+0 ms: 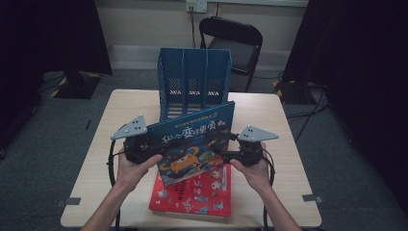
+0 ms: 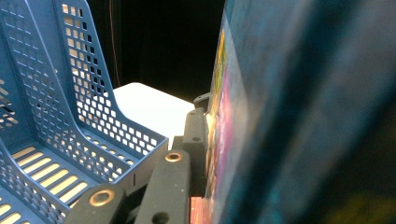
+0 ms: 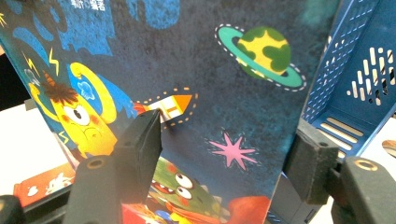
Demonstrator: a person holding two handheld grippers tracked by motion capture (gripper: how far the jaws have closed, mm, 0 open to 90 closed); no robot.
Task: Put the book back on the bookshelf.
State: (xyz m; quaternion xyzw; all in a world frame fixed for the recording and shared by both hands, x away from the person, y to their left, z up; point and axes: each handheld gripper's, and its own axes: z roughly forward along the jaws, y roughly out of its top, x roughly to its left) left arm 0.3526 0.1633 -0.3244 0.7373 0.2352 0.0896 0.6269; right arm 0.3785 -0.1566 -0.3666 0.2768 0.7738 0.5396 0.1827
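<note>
Blue book (image 1: 195, 139) stands clamped in left jaws, loosely between right jaws.

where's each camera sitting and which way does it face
high view: above the person's side, looking forward and down on the table; both forearms, left gripper and right gripper hold up the blue book.
left gripper view: rides the left gripper, looking along its jaws, which pinch the book's edge, toward the blue file rack.
right gripper view: rides the right gripper, facing the book's cover between its spread jaws.
shared: all views show the book and the rack; high and right views also show the red book.
</note>
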